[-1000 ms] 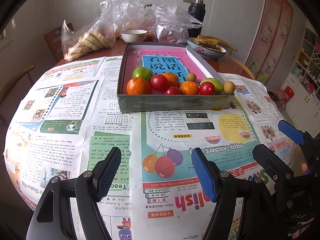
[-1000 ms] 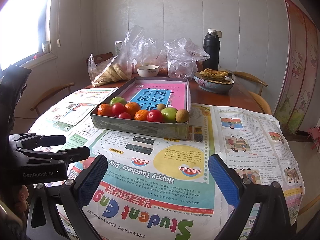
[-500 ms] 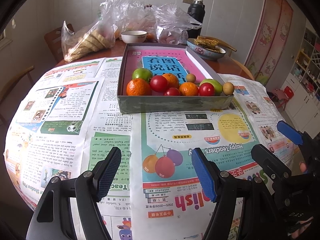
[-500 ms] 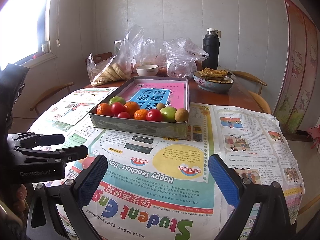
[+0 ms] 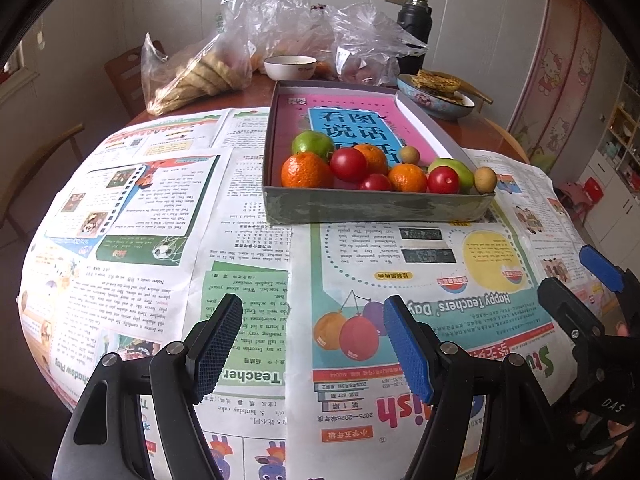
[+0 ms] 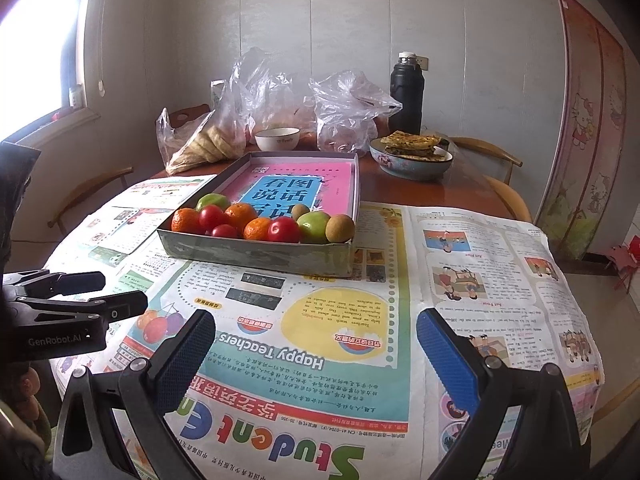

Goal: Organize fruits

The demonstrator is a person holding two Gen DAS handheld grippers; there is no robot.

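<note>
- While both tools hang low over the newspapers (image 5: 256, 208) at the near edge of the desk (image 6: 452, 188), each is spread wide with nothing between its pads: the left tool (image 5: 312, 344) in its own view, the right tool (image 6: 316, 356) in its own.
- All the fruit sits in the box (image 5: 376, 206), crowded against its near wall: three oranges (image 5: 306, 170), three red tomatoes (image 5: 349, 164), two green apples (image 5: 313, 143) and two small brown fruits (image 5: 485, 179), one of them hard in the near right corner.
- No fruit lies on the newspapers or elsewhere on the desk that I can see; the far part of the box shows only its printed bottom.
- The kinds are mixed, touching one another in a loose row. This fits either a sort still to be made, or fruit already gathered into the box with the tools drawn back; the views do not settle which.
- Any reach would have to clear the box's near wall and come down from above. The fruits are round and packed tight, so a neighbour could roll when one is lifted.
</note>
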